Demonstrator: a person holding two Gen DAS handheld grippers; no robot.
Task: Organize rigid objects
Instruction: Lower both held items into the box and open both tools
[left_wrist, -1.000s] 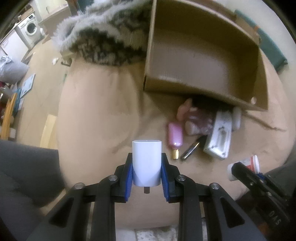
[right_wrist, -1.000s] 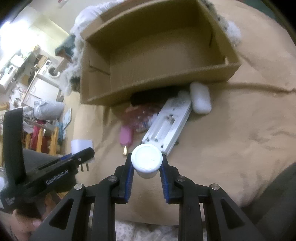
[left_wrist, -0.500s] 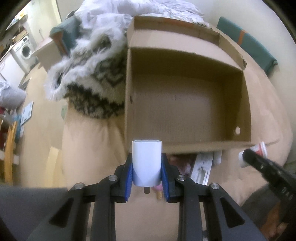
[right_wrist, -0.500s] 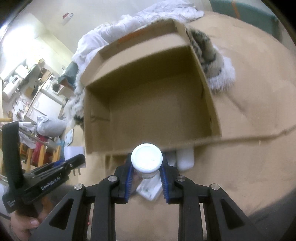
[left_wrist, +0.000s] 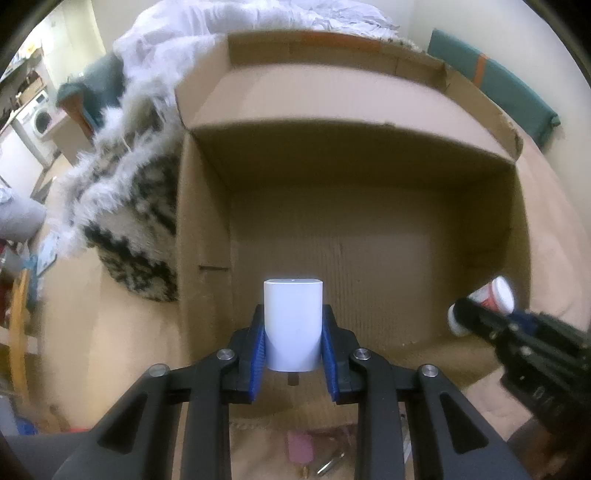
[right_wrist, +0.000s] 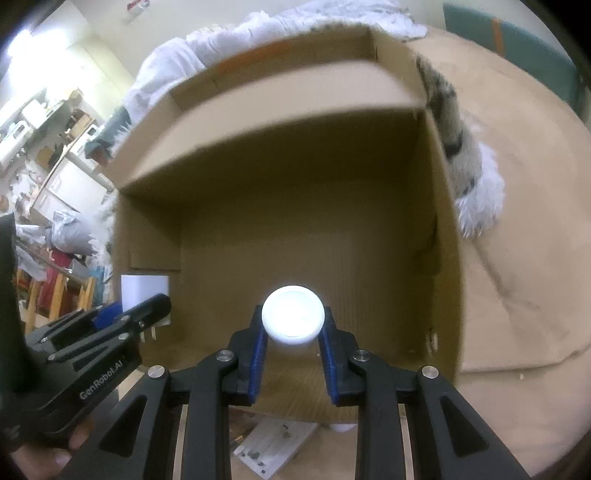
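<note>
**as both grippers hang over the box, two items wait to drop**

while the cardboard box (left_wrist: 369, 229) lies open and bare on the tan bed cover (right_wrist: 524, 280), the left gripper (left_wrist: 293, 345) holds a white plug-in charger (left_wrist: 293, 325) above the box's near left part, its blue pads clamped on the charger's two flat sides. a metal prong shows under the charger's near end, so it is held with the plain face pointing into the box, a grip that should let it land flat. the right gripper (right_wrist: 293, 343) is clamped on a white-capped bottle (right_wrist: 293, 314) over the near middle of the box floor, cap towards the floor; from the left wrist view the bottle shows a red label and hangs by the box's right wall.

both grippers tilt steeply down into the box, which reads as the moment just ahead of release. nothing yet rests inside. outside the box's near wall, a pink bottle (left_wrist: 300, 446) and a white remote-like slab (right_wrist: 273, 443) lie on the cover, apparently next in line. a furry patterned throw (left_wrist: 122, 221) is bunched against the box's left wall, which may keep it from sliding.
</note>
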